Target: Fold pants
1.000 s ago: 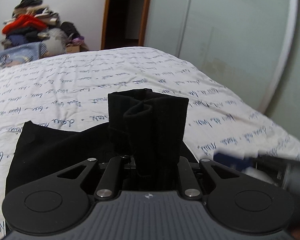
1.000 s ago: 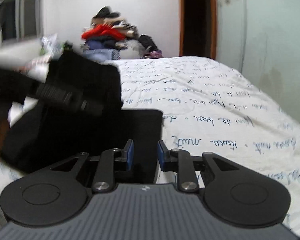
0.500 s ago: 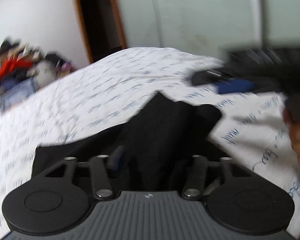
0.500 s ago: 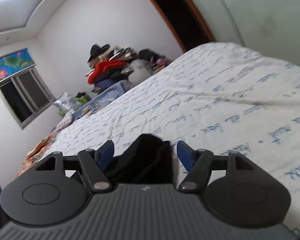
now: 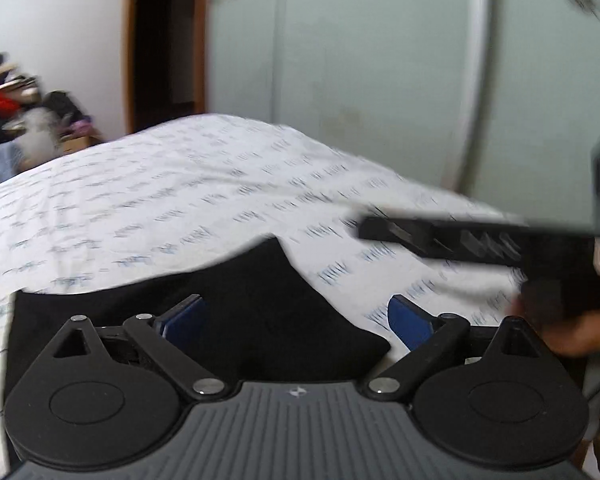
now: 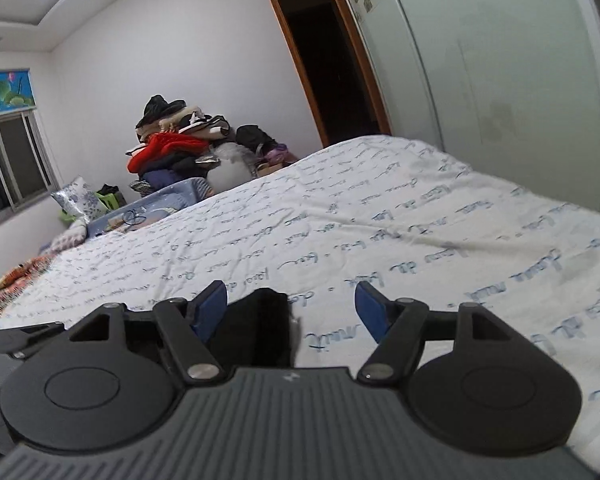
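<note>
The black fabric pants are seen lying at lower centre on the white script-printed bedsheet. The left gripper has just been opening, jaws spread wide, cloth released. The right gripper is likewise parted, nothing pinched.

White bedspread printed with blue handwriting spreads ahead of the claw, filling the middle ground. Beyond it, ahead and left: tall heap of mixed clothes, red and dark garments on top. Further left, a window with a grey frame under a blue blind with lotus print. Straight ahead, far wall: dark open doorway with brown wooden frame. To the right, pale green sliding wardrobe doors run alongside the bed. Orange patterned fabric at far left edge.
</note>
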### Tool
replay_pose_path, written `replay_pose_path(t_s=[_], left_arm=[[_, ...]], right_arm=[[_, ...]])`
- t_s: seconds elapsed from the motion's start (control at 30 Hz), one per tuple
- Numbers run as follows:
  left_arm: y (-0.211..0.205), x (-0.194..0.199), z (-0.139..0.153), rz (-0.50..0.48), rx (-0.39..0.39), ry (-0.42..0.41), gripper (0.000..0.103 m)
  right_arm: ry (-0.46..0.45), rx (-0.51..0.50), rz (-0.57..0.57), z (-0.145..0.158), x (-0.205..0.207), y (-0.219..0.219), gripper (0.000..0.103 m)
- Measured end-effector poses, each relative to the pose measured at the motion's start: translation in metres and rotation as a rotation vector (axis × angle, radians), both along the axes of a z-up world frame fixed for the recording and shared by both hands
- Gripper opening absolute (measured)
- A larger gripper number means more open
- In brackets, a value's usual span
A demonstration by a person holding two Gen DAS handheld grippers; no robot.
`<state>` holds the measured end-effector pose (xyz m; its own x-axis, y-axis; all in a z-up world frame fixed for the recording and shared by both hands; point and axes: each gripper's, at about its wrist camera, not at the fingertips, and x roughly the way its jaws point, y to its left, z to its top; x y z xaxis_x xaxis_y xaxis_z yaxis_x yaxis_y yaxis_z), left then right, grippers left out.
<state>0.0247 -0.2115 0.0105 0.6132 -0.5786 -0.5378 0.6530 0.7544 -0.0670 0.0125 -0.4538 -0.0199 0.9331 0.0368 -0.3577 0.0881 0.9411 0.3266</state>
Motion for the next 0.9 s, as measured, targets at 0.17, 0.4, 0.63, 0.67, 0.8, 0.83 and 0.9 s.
replay_pose_path(t_s=[0.17,0.4,0.63,0.67,0.8,0.83,0.9], left_arm=[[0.067,0.040,0.004,0.345,-0.026,0.033,0.098],[0.136,0.073,-0.020,0.634,-0.021,0.098,0.098],[0.155,0.093,-0.037,0.748,0.163,0.048,0.099],[0.161,0.094,-0.039,0.753,0.165,0.065,0.099],[0.177,0.099,-0.043,0.739,0.085,0.160,0.099],[0.178,0.099,-0.043,0.734,0.067,0.167,0.099],[0.175,0.097,-0.041,0.730,0.073,0.160,0.099]], right_arm=[[0.024,0.016,0.075,-0.004,-0.009,-0.003,0.069],[0.079,0.004,0.230,-0.014,0.049,0.021,0.069],[0.166,0.139,0.297,-0.035,0.100,0.021,0.044],[0.175,0.148,0.298,-0.038,0.101,0.021,0.039],[0.179,0.192,0.315,-0.044,0.105,0.017,0.032],[0.182,0.193,0.317,-0.045,0.107,0.017,0.027],[0.187,0.173,0.321,-0.043,0.110,0.018,0.020]])
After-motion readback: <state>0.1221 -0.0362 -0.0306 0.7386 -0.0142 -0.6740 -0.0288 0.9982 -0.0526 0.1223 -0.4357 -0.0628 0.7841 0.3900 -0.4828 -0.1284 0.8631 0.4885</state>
